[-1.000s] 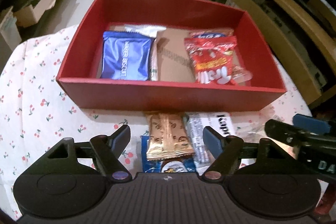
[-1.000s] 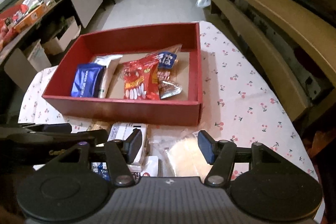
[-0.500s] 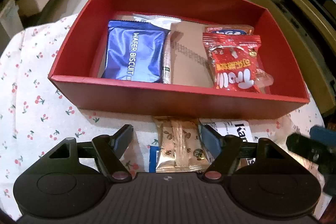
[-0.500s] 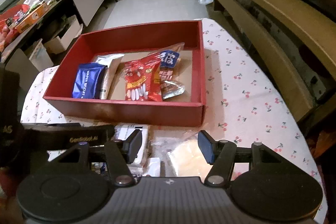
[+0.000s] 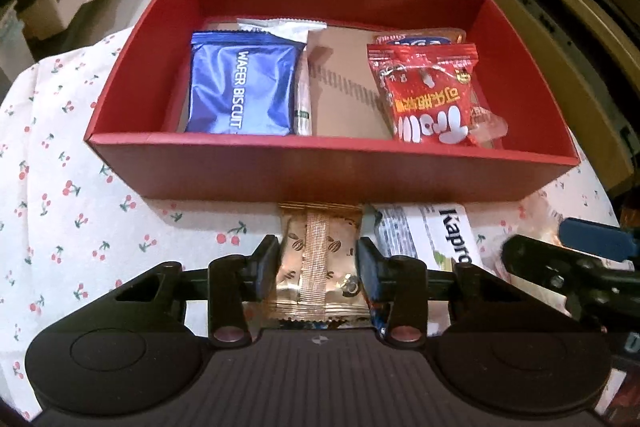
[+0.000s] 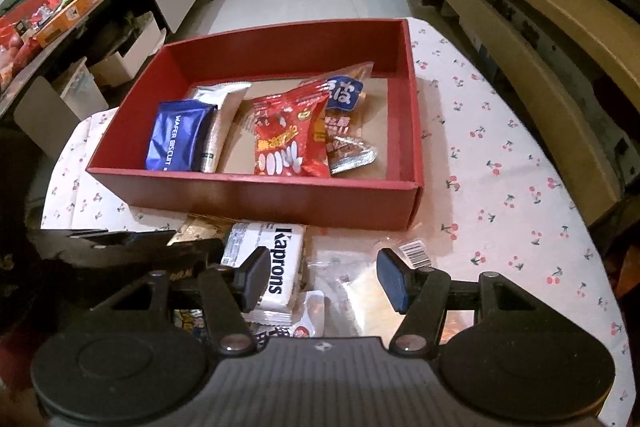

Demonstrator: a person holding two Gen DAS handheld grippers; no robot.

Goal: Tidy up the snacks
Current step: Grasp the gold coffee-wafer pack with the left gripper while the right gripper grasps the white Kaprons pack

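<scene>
Warm, rather dim indoor light falls from above. The red box [image 5: 328,171] throws a soft shadow over its own floor and onto the worktop [image 6: 500,187] beside it. Foil on the red snack bag [image 5: 428,95] glints. Fisheye bending curves the edges, corners go black, and the nearest parts look slightly soft.
</scene>
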